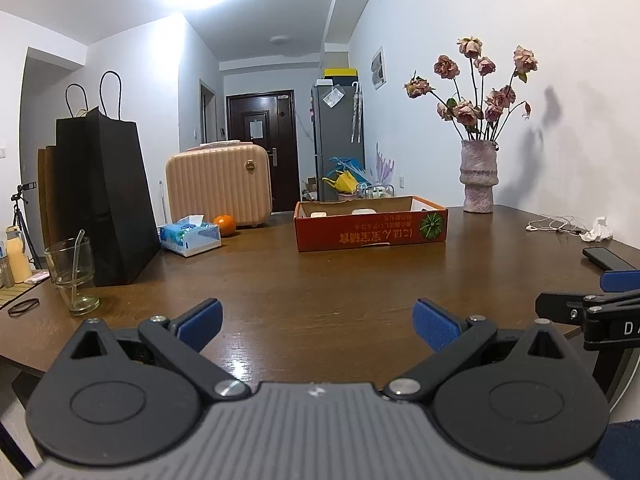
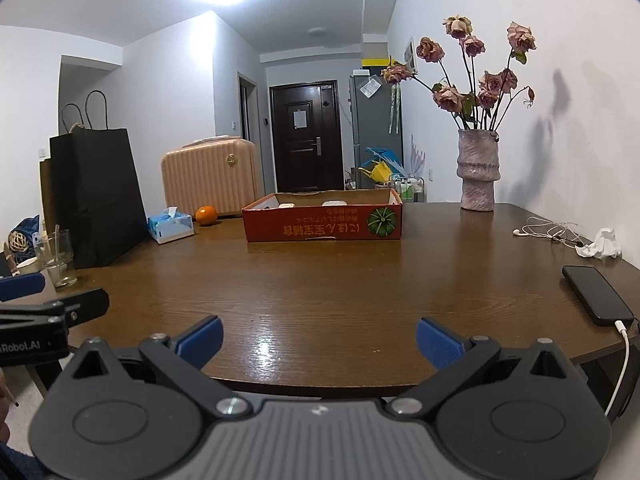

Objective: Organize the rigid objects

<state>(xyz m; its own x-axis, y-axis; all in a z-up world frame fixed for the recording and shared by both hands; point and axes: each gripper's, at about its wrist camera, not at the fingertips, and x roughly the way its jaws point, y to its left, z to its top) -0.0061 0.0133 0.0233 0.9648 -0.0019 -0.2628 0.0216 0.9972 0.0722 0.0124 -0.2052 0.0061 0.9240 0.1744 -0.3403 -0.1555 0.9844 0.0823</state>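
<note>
Tray: an orange-red cardboard tray [image 1: 371, 227] stands on the far half of the bench [image 1: 320, 300], straight ahead of both cameras, its long side turned across the view.
Contents: 2 pale, rounded objects [image 2: 334, 202] just show above the tray's near wall; what they are is too small to tell.
Loose rigid things: a dark phone [image 2: 596, 294] lies flat near the right edge, its long axis running away from the camera, a white cable plugged into its near end; an empty drinking glass [image 1: 74, 276] with a straw stands near the left edge.
Left hand-held gripper [image 1: 318, 322]: both blue pads spread wide, nothing between them, held low over the near edge of the bench and aimed at the tray.
Right hand-held gripper [image 2: 320, 340]: likewise spread wide and holding nothing, level, just beside the left one.
Nearer hand: the phone is closer to the right hand-held gripper, the glass closer to the left; the tray is well apart from both.
Stage: the middle of the bench is bare and the tray already holds things, so this fits either a pause between pieces or a sorting that is complete.
Other things: a black paper bag [image 1: 104, 196], tissue box [image 2: 171, 229], orange [image 2: 206, 215] and vase [image 2: 478, 170] stand along the far side.
</note>
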